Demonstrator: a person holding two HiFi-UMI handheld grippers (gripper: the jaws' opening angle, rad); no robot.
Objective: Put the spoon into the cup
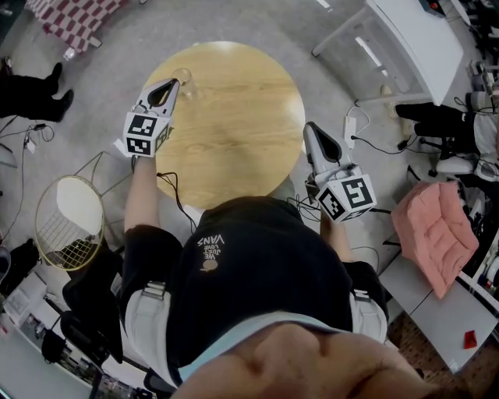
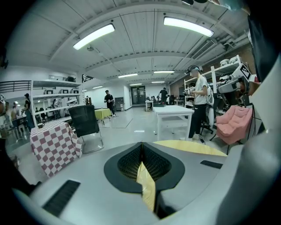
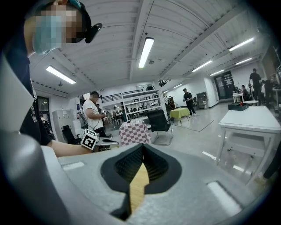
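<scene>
A round wooden table (image 1: 234, 132) fills the middle of the head view. A clear glass cup (image 1: 185, 79) stands near its far left edge. My left gripper (image 1: 173, 82) points at the cup from just left of it, jaws closed with nothing between them. My right gripper (image 1: 309, 127) hovers over the table's right edge, also shut and empty. In the left gripper view the left gripper's (image 2: 141, 145) jaws meet at the tips; in the right gripper view the right gripper's (image 3: 142, 147) do the same. No spoon shows in any view.
A round wire basket (image 1: 69, 222) sits on the floor at the left, and a pink cushion (image 1: 437, 234) at the right. A white table (image 1: 413, 47) is at the far right and a checkered cloth (image 1: 74, 19) at the far left. Cables trail beside the table. People stand in the background (image 2: 199, 101).
</scene>
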